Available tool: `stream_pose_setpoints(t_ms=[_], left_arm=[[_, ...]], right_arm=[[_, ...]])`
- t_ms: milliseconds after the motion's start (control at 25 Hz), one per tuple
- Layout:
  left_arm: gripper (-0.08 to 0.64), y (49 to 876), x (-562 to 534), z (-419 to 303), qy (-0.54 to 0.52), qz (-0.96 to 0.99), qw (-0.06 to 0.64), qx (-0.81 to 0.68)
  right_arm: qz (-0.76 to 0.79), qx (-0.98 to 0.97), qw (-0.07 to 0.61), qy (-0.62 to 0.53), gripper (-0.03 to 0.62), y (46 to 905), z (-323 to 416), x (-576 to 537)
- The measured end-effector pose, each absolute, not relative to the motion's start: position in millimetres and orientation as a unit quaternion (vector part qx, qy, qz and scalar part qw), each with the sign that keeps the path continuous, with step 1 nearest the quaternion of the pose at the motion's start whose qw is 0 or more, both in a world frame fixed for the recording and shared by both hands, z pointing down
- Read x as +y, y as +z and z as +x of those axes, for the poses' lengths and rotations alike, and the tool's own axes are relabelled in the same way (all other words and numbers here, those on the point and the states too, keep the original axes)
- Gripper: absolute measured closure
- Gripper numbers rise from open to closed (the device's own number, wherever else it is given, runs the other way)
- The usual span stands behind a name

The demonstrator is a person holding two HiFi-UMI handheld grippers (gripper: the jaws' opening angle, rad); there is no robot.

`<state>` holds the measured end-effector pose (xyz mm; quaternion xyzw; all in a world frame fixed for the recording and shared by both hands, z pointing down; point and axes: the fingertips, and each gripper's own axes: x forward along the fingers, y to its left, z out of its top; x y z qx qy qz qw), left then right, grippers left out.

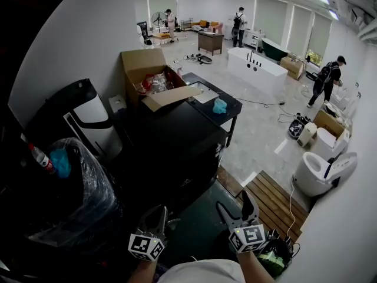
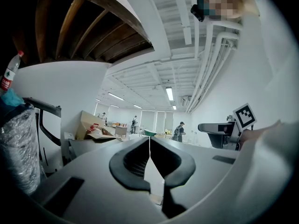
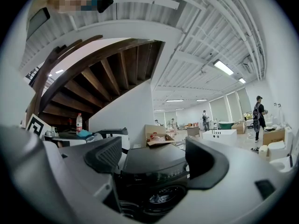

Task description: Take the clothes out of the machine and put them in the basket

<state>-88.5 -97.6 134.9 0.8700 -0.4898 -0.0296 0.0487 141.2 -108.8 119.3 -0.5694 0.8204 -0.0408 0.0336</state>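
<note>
A black front-loading washing machine (image 1: 171, 149) stands just ahead of me. In the right gripper view the machine (image 3: 154, 164) fills the gap between the jaws, its round door (image 3: 162, 197) closed with pale shapes behind the glass. My right gripper (image 3: 154, 155) is open and empty, held low in front of the machine (image 1: 237, 208). My left gripper (image 2: 149, 146) has its jaw tips together with nothing between them, and sits to the left of the right one (image 1: 155, 218). No basket shows clearly.
An open cardboard box (image 1: 154, 75) and a black table (image 1: 203, 87) stand behind the machine. A plastic-wrapped bundle (image 1: 76, 187) with a bottle (image 1: 40, 156) is at my left. Wooden slats (image 1: 274, 202) and a white toilet (image 1: 321, 173) lie to the right. People stand far off.
</note>
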Motion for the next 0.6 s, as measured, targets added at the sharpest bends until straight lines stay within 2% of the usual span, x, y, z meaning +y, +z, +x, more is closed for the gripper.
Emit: stream_pose_setpoints(t_ms=[600], left_arm=[[0.538, 139.2, -165.8, -45.6, -0.022, 0.842, 0.056, -0.535]], right_arm=[[-0.529, 0.847, 0.031, -0.053, 0.176, 123.7, 183.2, -197.8]])
